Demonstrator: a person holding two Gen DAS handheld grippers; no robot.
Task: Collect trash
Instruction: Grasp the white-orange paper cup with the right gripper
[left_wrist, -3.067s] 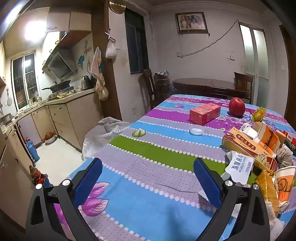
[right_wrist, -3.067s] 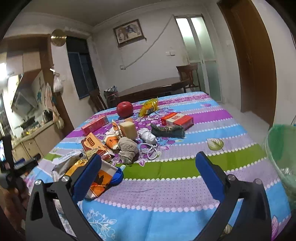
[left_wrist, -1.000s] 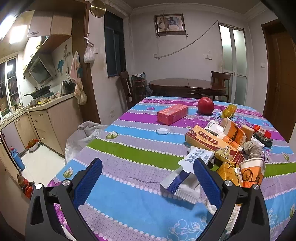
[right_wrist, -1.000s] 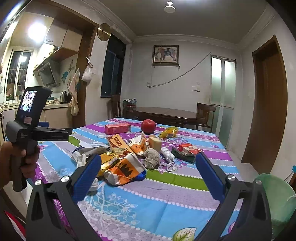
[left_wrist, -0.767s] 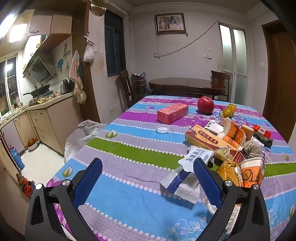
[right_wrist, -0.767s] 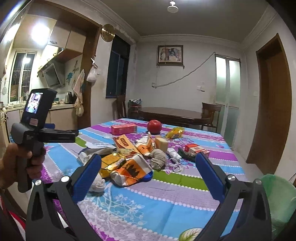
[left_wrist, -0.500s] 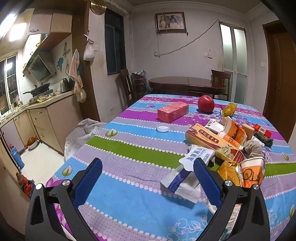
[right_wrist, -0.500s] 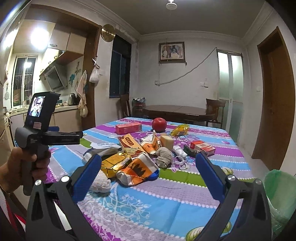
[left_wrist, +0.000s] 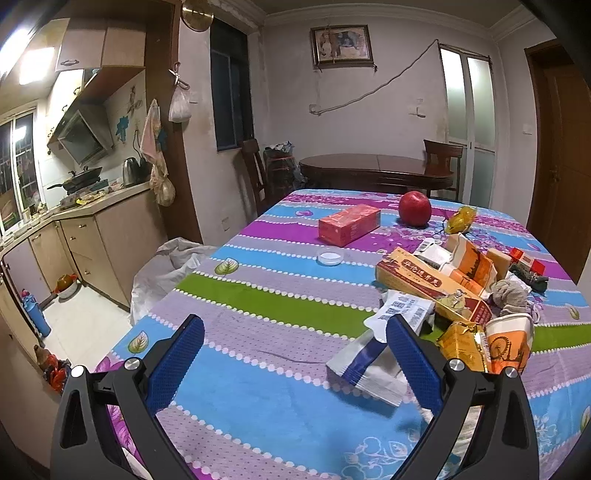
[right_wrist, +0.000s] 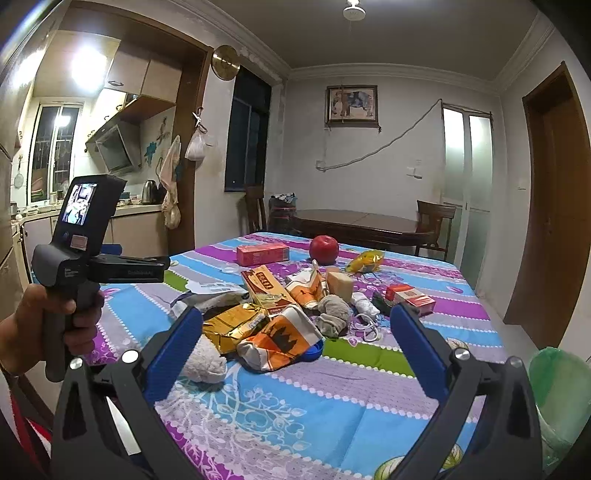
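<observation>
Both grippers hover above the near edge of a desk (left_wrist: 258, 369) covered by a striped floral cloth; the left gripper (left_wrist: 295, 354) has its blue fingers (left_wrist: 173, 362) set wide with nothing between them, and the right gripper (right_wrist: 295, 343) likewise has its fingers (right_wrist: 417, 343) wide and empty. In the right wrist view the left gripper's body and the hand (right_wrist: 44, 325) gripping it appear at 9 o'clock. The trash lies in a heap toward 2 o'clock of the left view. A white-and-blue wrapper (left_wrist: 369, 362) lies flat, its long axis running from 7 to 1 o'clock, its near end just beside the right finger of the left gripper. Beyond it a long orange carton (left_wrist: 432, 288) lies with its long axis from 10 to 4 o'clock, its far end pointing toward a small white lid (left_wrist: 329, 255). A gold foil packet (left_wrist: 461, 343) touches an orange-printed paper cup (left_wrist: 511, 339) lying on its side. A crumpled grey cloth (left_wrist: 511, 293) sits behind the cup. At 12 o'clock stand a red box (left_wrist: 349, 224), long axis from 8 to 2 o'clock, and a red apple (left_wrist: 414, 208), well apart from the heap. A green-lined bin (right_wrist: 561, 391) shows at 4 o'clock in the right view, off the desk
</observation>
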